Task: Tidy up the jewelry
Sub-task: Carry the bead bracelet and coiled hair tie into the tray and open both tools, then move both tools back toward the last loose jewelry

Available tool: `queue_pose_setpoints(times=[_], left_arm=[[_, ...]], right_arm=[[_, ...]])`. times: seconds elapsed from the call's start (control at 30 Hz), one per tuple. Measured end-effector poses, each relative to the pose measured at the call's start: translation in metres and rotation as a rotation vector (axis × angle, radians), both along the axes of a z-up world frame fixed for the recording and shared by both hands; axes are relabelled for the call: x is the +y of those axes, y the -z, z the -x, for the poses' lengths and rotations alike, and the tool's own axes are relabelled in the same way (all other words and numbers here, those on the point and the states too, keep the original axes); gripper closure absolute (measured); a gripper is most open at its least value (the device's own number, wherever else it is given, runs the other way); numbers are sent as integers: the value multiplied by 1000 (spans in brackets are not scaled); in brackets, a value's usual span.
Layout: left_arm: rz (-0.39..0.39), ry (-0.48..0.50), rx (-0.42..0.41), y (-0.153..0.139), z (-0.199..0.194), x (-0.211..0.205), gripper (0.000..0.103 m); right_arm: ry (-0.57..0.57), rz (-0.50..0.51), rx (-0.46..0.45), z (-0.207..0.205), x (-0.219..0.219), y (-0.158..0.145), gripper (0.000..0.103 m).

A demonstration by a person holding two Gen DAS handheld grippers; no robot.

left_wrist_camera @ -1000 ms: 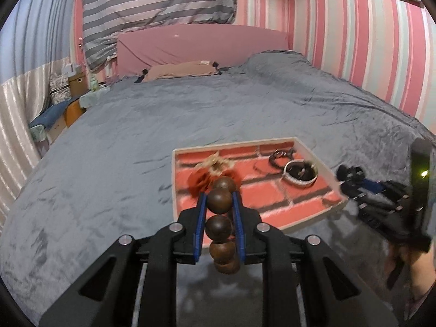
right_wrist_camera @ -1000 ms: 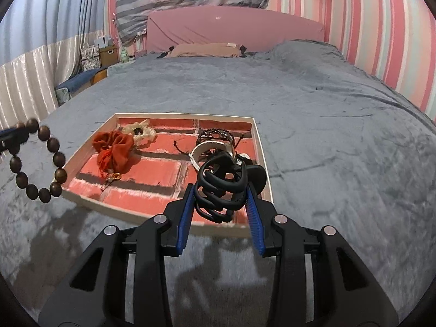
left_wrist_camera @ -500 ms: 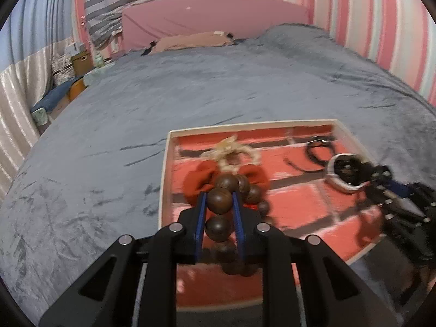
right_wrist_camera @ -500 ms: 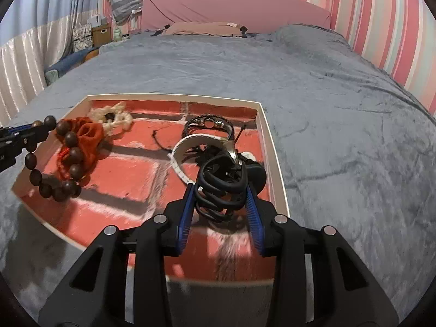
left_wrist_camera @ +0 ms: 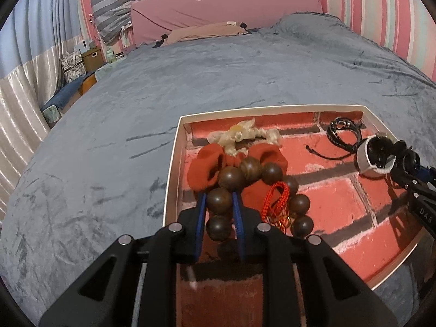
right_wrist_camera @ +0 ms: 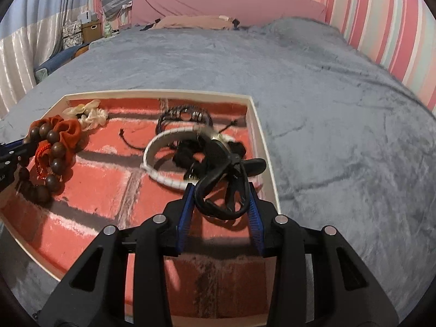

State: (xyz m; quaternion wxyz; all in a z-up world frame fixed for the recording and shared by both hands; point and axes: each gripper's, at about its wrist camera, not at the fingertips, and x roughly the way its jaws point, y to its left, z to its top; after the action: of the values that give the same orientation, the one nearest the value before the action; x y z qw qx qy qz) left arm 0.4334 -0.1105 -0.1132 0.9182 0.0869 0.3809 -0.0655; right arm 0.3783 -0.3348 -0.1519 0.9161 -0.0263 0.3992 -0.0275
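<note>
- Left hand-held gripper (left_wrist_camera: 219, 212): blue pads pinch one bead of the wooden bead bracelet (left_wrist_camera: 253, 190). The rest of the loop drapes forward over the red scrunchie (left_wrist_camera: 207, 169). A red cord tassel (left_wrist_camera: 275, 204) lies inside the bead loop.
- Bracelet position: over the left part of the tray (left_wrist_camera: 174, 163), just inside its white left wall. Right wrist view shows the lower beads (right_wrist_camera: 51, 163) down at the tray floor; contact cannot be confirmed.
- Right hand-held gripper (right_wrist_camera: 220, 196): fingers set moderately apart, with the black claw clip (right_wrist_camera: 229, 179) sitting between the blue pads. The clip's curved teeth touch the left pad; contact with the right pad cannot be told, image blurred there.
- Claw clip location: over the right near part of the tray, close to the right wall, overlapping the near edge of the white bangle (right_wrist_camera: 160, 152).
- Tray: white rim, red brick-pattern floor, resting on the grey blanket of the bed (right_wrist_camera: 327, 95).
- Other tray contents: cream scrunchie (left_wrist_camera: 245, 136) at the far left, touching the red scrunchie; black cord bracelet (right_wrist_camera: 185, 115) by the far wall, just behind the white bangle; a black fuzzy item (right_wrist_camera: 188, 152) inside the bangle.
- Background: pink headboard (left_wrist_camera: 218, 8), striped wall.
</note>
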Motion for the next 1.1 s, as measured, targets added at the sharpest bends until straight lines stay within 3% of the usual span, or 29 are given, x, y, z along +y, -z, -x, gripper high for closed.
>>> queue_pose_setpoints(times=[0.1, 0.13, 0.17, 0.27, 0.37, 0.53, 0.73, 1.1], left_arm=[[-3, 18, -22, -7, 8, -1, 81], [-1, 26, -31, -10, 12, -2, 76], [-2, 31, -41, -14, 14, -2, 64], [11, 37, -89, -30, 31, 1, 45], [32, 46, -110, -44, 47, 5, 39], [41, 30, -148, -61, 89, 18, 22], [47, 26, -114, -54, 136, 26, 17], [84, 4, -40, -26, 197, 35, 15]], right_arm=[[-13, 20, 0, 5, 3, -1, 54], [-19, 20, -5, 8, 4, -3, 47], [-22, 20, -11, 11, 5, -6, 43], [-39, 9, -32, 21, 7, -16, 35], [-45, 6, -71, 38, 9, -31, 25], [-41, 3, -114, 79, 10, -51, 18], [-8, -10, -166, 149, 8, -62, 7], [24, -18, -132, 236, 23, -45, 5]])
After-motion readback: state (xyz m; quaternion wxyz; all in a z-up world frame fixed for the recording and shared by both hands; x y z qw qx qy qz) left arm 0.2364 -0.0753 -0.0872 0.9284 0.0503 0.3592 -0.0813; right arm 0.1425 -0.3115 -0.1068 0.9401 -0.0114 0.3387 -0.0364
